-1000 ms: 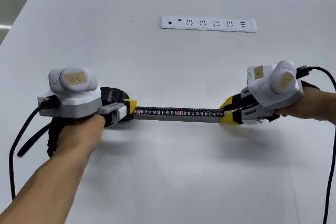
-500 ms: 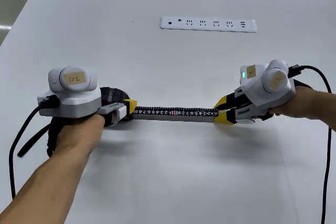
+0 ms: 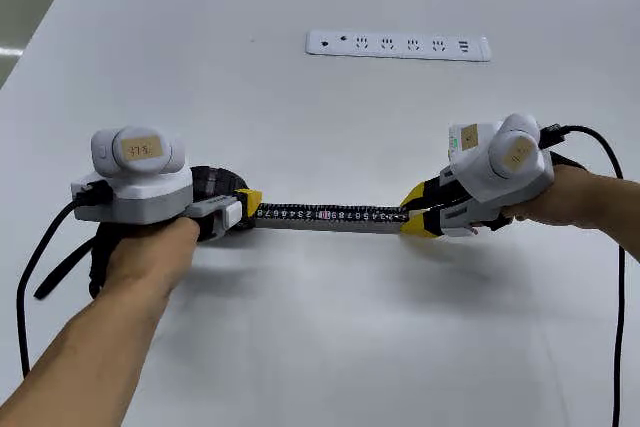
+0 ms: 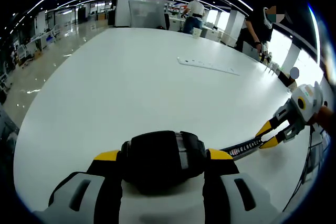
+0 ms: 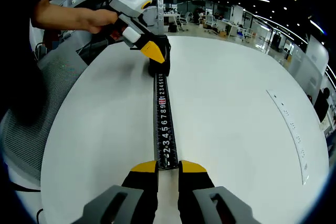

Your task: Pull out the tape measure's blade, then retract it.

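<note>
Across the head view, a white table [image 3: 350, 347] is carrying the work items. Near its far edge, a white power strip [image 3: 398, 45] is lying flat, well apart from both grippers.

At the left side, the left hand [image 3: 150, 252] is holding the left gripper [image 3: 246, 209]. Its yellow-tipped jaws are clamping the tape measure [image 3: 212, 183], a round black case that is resting on the table. The left gripper view is showing this case seated between the two jaws, with one jaw touching each side.

At the right side, the right hand [image 3: 562, 197] is holding the right gripper [image 3: 414, 215]. Its jaws are standing nearly together and are pinching the free end of the blade [image 3: 330, 214].

The blade is running out of the case in a straight line from one gripper to the other, low over the table; whether it is touching the surface cannot be determined. White numerals are showing along its dark face, and in the right gripper view they are reading upward from the jaws toward the case.

Black cables [image 3: 30, 267] are trailing from the rear of each gripper.
</note>
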